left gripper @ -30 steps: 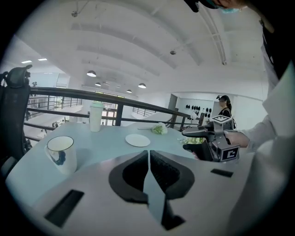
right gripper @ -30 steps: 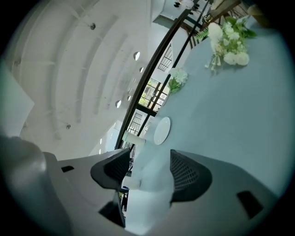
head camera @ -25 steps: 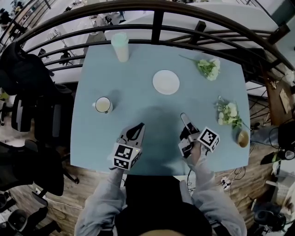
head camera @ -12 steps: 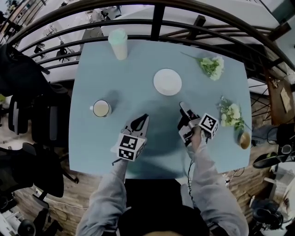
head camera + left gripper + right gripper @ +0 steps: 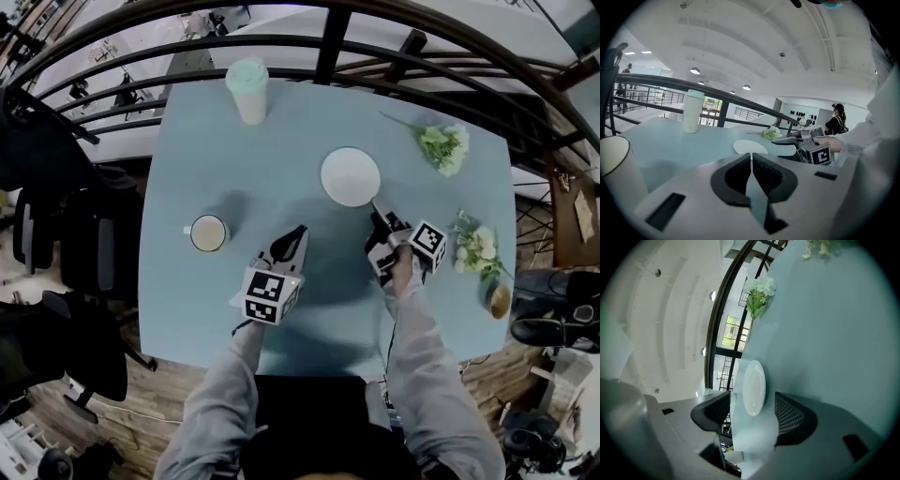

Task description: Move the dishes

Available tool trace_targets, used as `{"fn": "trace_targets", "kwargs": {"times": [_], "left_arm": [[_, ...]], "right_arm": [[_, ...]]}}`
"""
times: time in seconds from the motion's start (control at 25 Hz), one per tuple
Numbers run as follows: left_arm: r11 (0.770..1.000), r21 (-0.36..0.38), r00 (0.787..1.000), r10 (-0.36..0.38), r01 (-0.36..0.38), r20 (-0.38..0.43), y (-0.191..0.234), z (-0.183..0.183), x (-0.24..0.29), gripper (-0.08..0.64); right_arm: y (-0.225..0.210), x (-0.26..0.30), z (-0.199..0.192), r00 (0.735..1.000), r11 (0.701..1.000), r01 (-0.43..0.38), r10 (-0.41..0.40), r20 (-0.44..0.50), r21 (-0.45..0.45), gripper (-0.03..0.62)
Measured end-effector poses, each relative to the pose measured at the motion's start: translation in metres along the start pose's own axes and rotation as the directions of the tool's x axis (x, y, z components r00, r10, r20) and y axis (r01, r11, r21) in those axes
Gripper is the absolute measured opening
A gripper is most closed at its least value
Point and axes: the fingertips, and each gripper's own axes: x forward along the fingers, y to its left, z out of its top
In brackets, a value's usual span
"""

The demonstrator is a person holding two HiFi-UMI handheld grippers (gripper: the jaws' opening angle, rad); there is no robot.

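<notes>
- The round white ceramic plate [image 5: 350, 175] lies flat on the pale blue surface [image 5: 281, 159], just ahead of the right gripper [image 5: 378, 212], whose tips stop close to the plate's near rim.
- The left gripper [image 5: 297, 234] sits well apart from the plate, between it and a white mug [image 5: 208, 233].
- The right gripper's jaws stand partly open and grip nothing; the plate shows in the gap between them, beyond the pads.
- The left gripper's jaws are pressed together and empty.
- Only the head view shows the mug's position, a tall lidded pale green cup [image 5: 247, 89] and both white flower sprigs [image 5: 442, 147].
- The left gripper view shows the right gripper side-on beside the plate.
</notes>
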Motion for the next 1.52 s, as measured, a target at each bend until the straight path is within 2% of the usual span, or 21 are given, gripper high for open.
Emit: {"fn": "trace_targets", "kwargs": {"times": [0.4, 0.68, 0.76, 0.8, 0.84, 0.88, 1.12, 1.24, 1.52], "left_arm": [[0.999, -0.039, 1.000, 0.028, -0.028, -0.003, 0.023, -0.003, 0.007, 0.025], [0.998, -0.062, 1.000, 0.031, -0.031, -0.001, 0.030, -0.005, 0.007, 0.025], [0.997, -0.065, 0.999, 0.032, -0.032, -0.001, 0.031, -0.007, 0.006, 0.025], [0.997, -0.065, 1.000, 0.031, -0.031, -0.002, 0.031, -0.008, 0.005, 0.025], [0.997, -0.065, 1.000, 0.030, -0.030, -0.005, 0.031, -0.009, 0.005, 0.025], [0.998, -0.063, 1.000, 0.028, -0.029, -0.007, 0.030, -0.009, 0.006, 0.025], [0.998, -0.053, 0.999, 0.034, -0.034, -0.017, 0.031, -0.011, 0.005, 0.025], [0.998, -0.044, 0.999, 0.037, -0.037, -0.019, 0.032, -0.010, 0.002, 0.025], [0.997, -0.028, 0.998, 0.067, -0.067, -0.008, 0.031, -0.005, -0.013, 0.025]], "right_arm": [[0.004, 0.032, 0.014, 1.000, 1.000, -0.001, 0.002, -0.012, 0.024, 0.287], [0.002, 0.042, 0.018, 0.999, 0.998, 0.043, -0.044, 0.009, 0.047, 0.257], [-0.010, 0.042, 0.018, 0.995, 0.993, 0.102, -0.102, -0.004, 0.061, 0.187], [-0.017, 0.041, 0.017, 0.991, 0.988, 0.136, -0.135, -0.009, 0.075, 0.130], [-0.022, 0.041, 0.016, 0.987, 0.983, 0.160, -0.160, -0.012, 0.090, 0.037], [-0.024, 0.040, 0.016, 0.986, 0.981, 0.169, -0.169, -0.011, 0.099, 0.034], [-0.017, 0.038, 0.014, 0.995, 0.992, 0.095, -0.097, 0.024, 0.084, 0.026], [-0.010, 0.033, 0.011, 0.998, 0.994, 0.032, -0.037, 0.050, 0.103, 0.020], [0.006, 0.007, 0.011, 0.995, 0.993, -0.052, 0.042, 0.095, 0.106, 0.018]]}}
